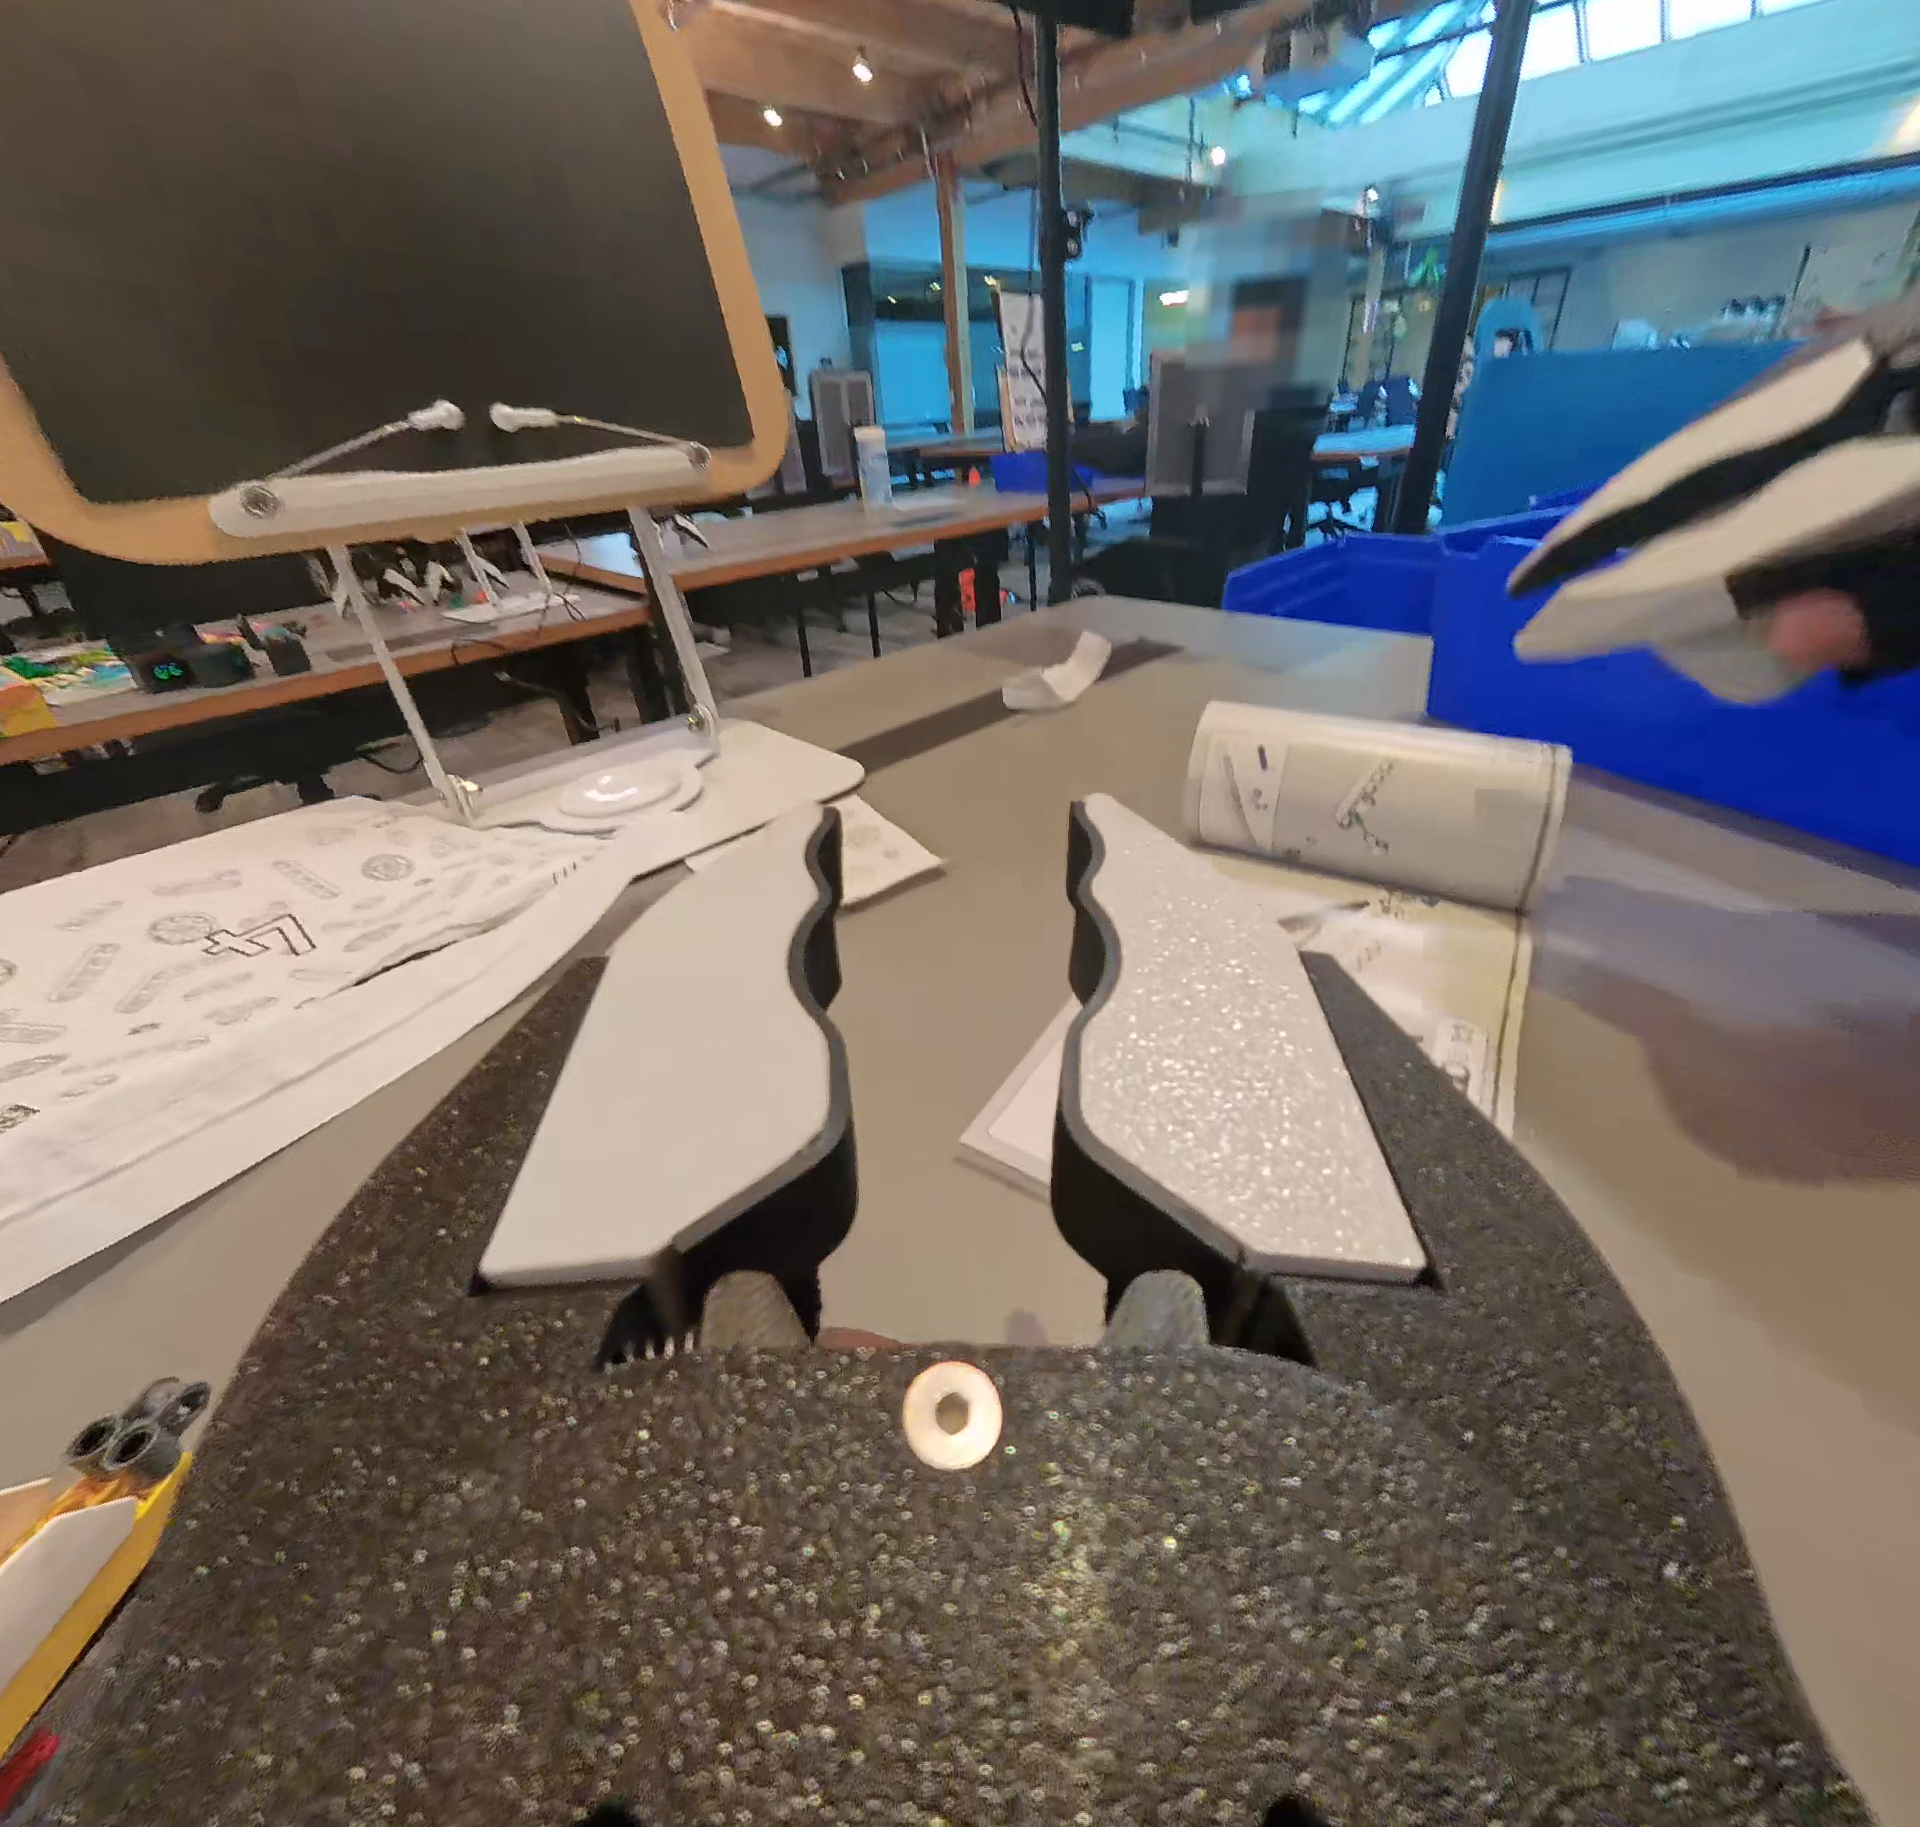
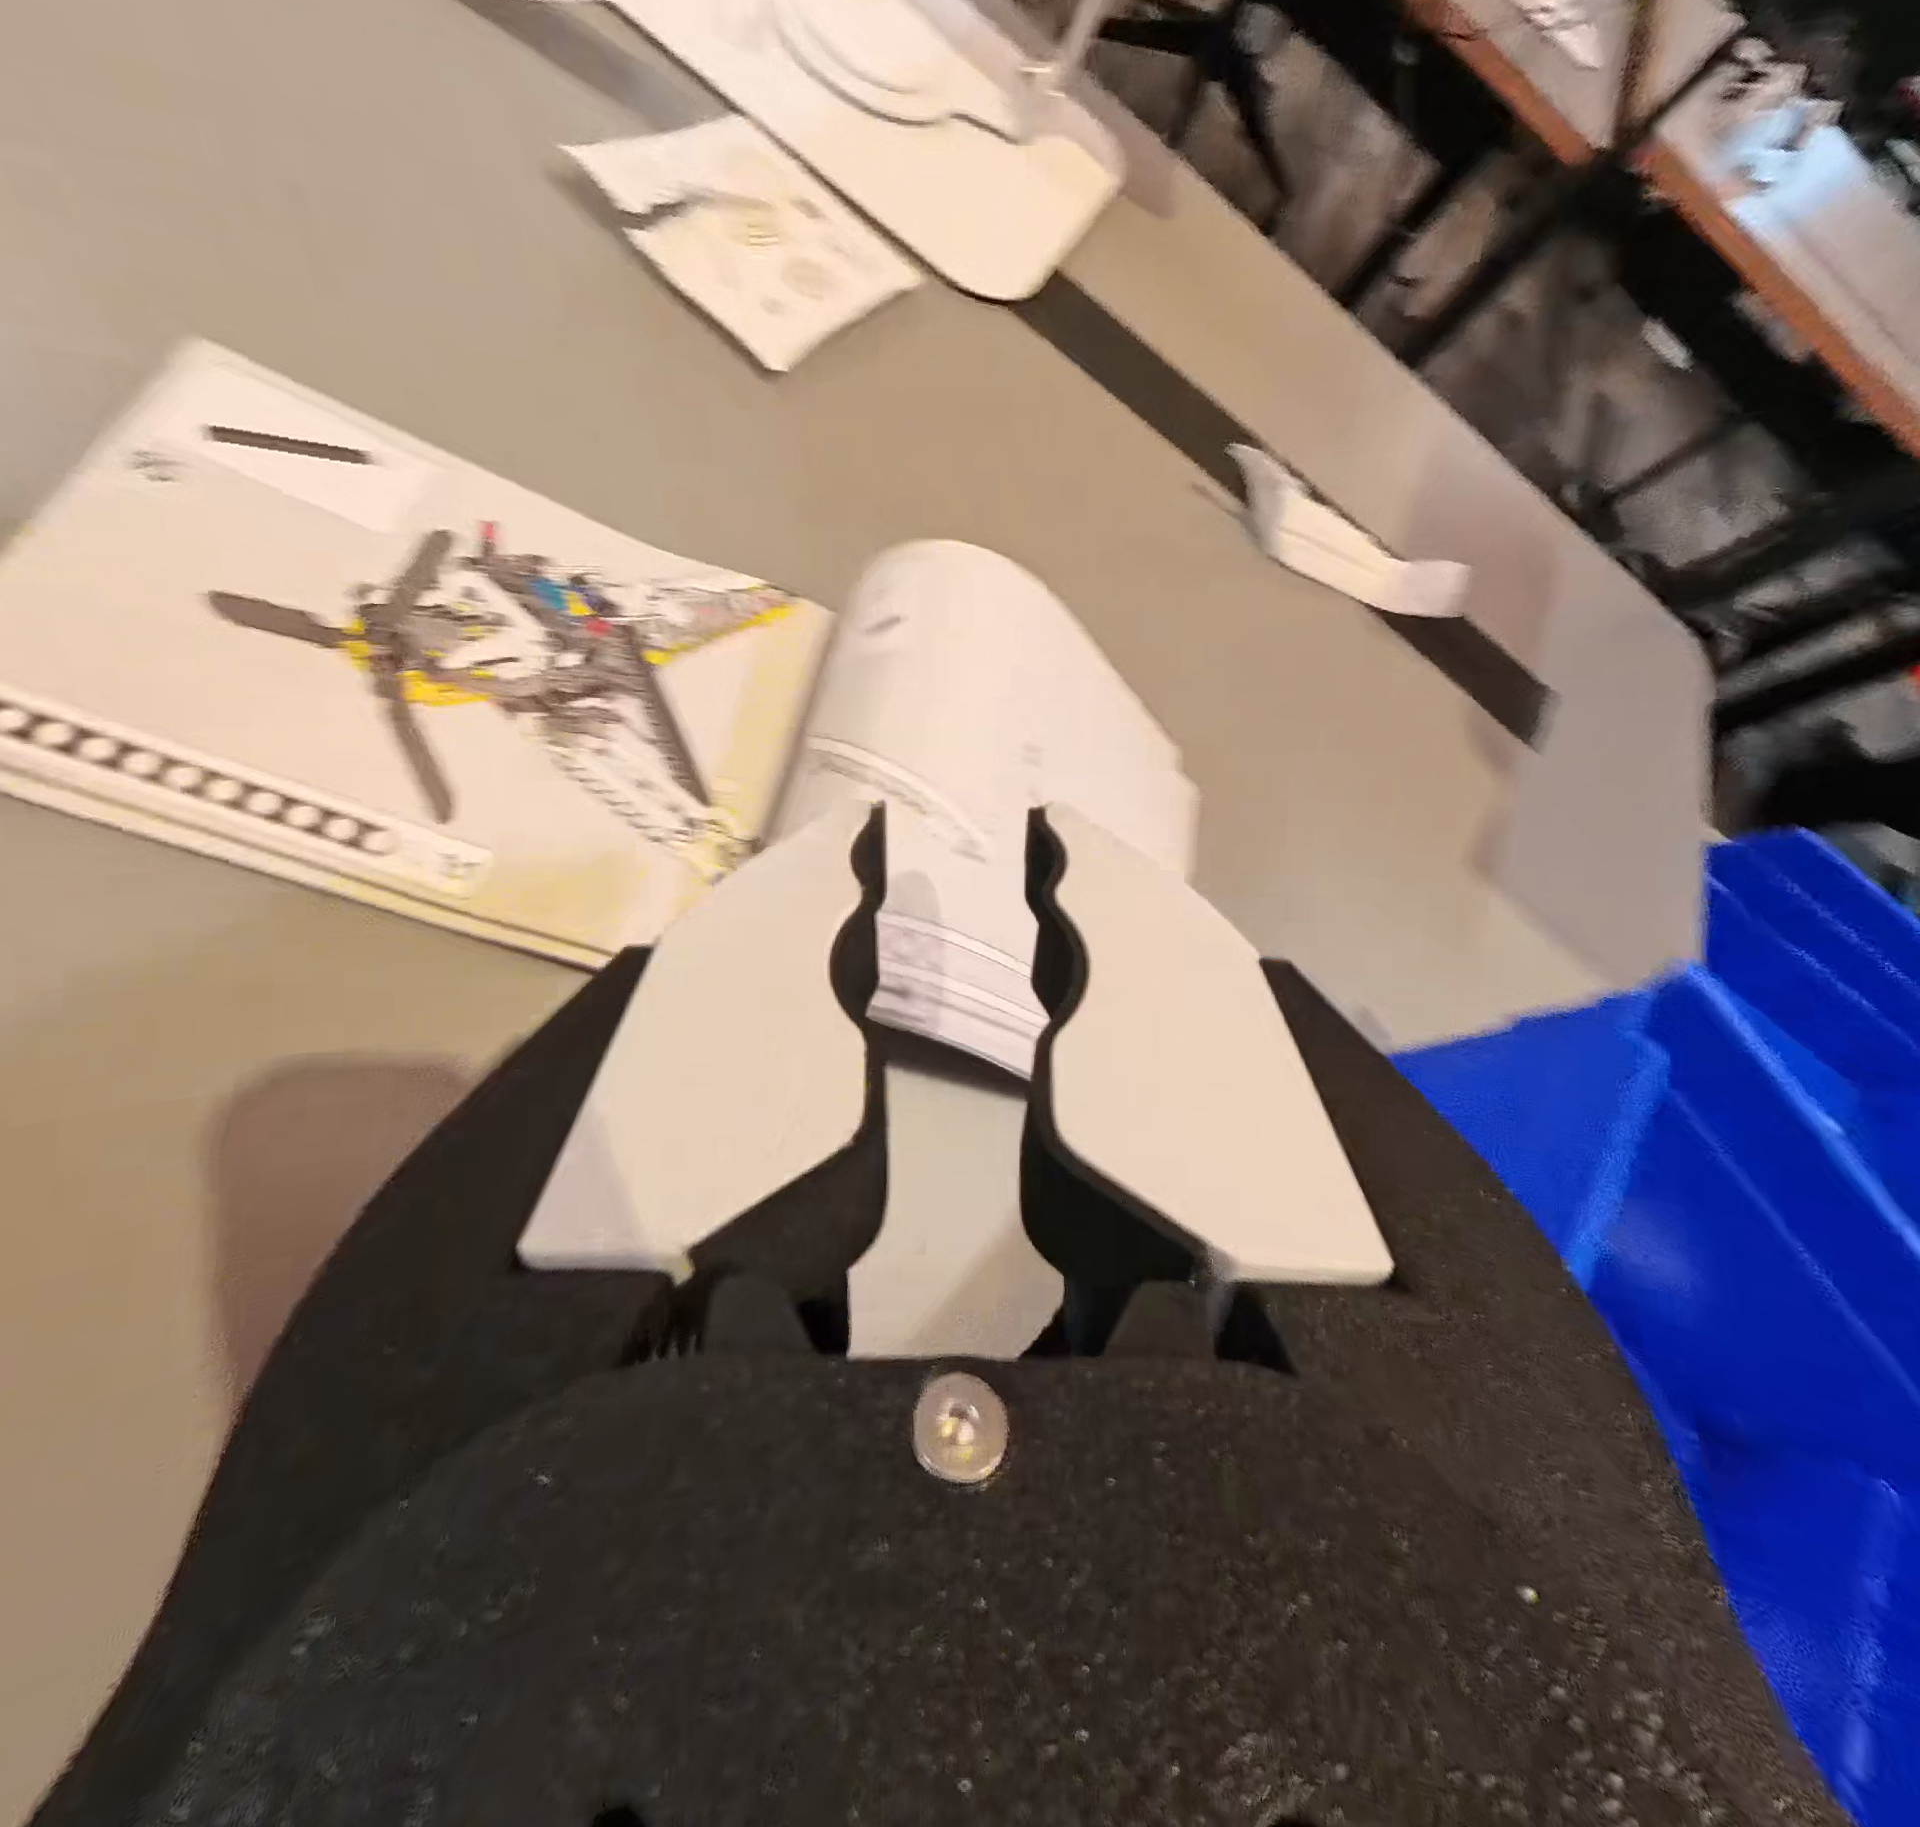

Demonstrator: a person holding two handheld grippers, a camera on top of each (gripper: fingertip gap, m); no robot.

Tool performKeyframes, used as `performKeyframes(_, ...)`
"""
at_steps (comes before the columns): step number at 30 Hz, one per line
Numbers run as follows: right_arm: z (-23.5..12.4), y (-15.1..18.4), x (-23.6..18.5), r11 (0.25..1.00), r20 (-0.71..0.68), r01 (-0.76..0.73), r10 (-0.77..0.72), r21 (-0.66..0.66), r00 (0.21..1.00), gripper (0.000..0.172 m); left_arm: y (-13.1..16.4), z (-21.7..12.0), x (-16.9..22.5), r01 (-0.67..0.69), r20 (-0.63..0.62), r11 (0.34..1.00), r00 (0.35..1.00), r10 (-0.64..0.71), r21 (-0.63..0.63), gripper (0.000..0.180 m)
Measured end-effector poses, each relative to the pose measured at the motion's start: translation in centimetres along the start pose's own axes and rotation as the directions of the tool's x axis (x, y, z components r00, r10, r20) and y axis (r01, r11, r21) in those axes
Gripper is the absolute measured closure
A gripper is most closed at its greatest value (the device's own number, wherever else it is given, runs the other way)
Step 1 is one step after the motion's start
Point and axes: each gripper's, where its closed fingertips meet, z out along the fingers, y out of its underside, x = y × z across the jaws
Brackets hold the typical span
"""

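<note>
The grey table (image 1: 1226, 655) ends at a rounded far edge, with bare surface open between a blue bin (image 1: 1662, 738) on the right and a white stand base (image 1: 769, 769) on the left. An open instruction booklet (image 2: 312, 655) lies flat, its turned pages curled into a roll (image 1: 1371, 801) whose long axis runs across the left view. The left gripper (image 1: 951, 842) hovers, jaws apart, holding nothing. The right gripper (image 2: 956, 842), raised above the roll, stands partly open and bare.
</note>
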Motion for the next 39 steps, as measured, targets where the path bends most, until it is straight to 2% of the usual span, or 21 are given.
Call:
performKeyframes(2, 1.3, 0.1, -1.7, 1.000, 0.054, 0.023, -0.023, -0.006, 0.998, 0.147, -0.6, 0.1, -0.3, 0.003, 0.022, 1.000, 1.000, -0.003, 0.031, 0.138)
performKeyframes(6, 3.7, 2.2, -1.9, 0.993, 0.033, 0.070, -0.067, -0.096, 0.997, 0.148, -1.7, -0.1, -0.6, 0.066, 0.013, 0.995, 0.998, -0.067, 0.073, 0.142)
performKeyframes(8, 4.2, 3.1, -1.3, 0.987, -0.008, 0.089, -0.091, -0.134, 0.996, 0.155, -1.7, -0.2, -0.7, 0.102, 0.002, 0.993, 0.995, -0.102, 0.060, 0.148)
performKeyframes(12, 4.3, 3.8, -0.6, 0.982, -0.042, 0.093, -0.101, -0.165, 0.994, 0.155, -1.2, -0.1, -1.1, 0.131, -0.010, 0.991, 0.991, -0.131, 0.019, 0.171)
performKeyframes(13, 4.3, 3.7, -0.6, 0.984, -0.036, 0.085, -0.092, -0.155, 0.995, 0.155, -0.8, 0.0, -1.2, 0.127, -0.007, 0.992, 0.992, -0.127, -0.007, 0.171)
performKeyframes(20, 3.1, 2.1, -1.0, 0.991, -0.033, 0.110, -0.113, -0.081, 0.993, 0.153, -0.1, 0.0, -1.4, 0.145, -0.010, 0.988, 0.989, -0.146, -0.057, 0.156)
performKeyframes(24, 1.8, 0.8, -3.8, 0.982, 0.076, 0.190, -0.190, 0.006, 0.979, 0.152, 0.3, -0.1, -0.7, 0.142, -0.045, 0.986, 0.988, -0.146, -0.093, 0.150)
performKeyframes(28, 0.8, 1.3, -6.1, 0.973, 0.172, 0.227, -0.229, 0.032, 0.958, 0.149, 0.7, -0.6, 0.1, 0.100, -0.060, 0.981, 0.992, -0.112, -0.167, 0.141)
performKeyframes(31, 0.3, 2.7, -7.0, 0.969, 0.206, 0.243, -0.244, 0.032, 0.947, 0.148, 1.3, -2.2, 1.3, 0.089, -0.093, 0.960, 0.989, -0.117, -0.265, 0.132)
performKeyframes(33, 0.0, 3.8, -7.8, 0.970, 0.238, 0.244, -0.242, 0.022, 0.941, 0.149, 1.1, -4.0, 2.1, 0.093, -0.113, 0.953, 0.985, -0.130, -0.288, 0.131)
performKeyframes(39, 0.7, 5.5, -10.0, 0.962, 0.291, 0.273, -0.257, -0.013, 0.922, 0.152, 1.5, -10.6, 1.6, 0.079, -0.039, 0.930, 0.994, -0.099, -0.358, 0.130)
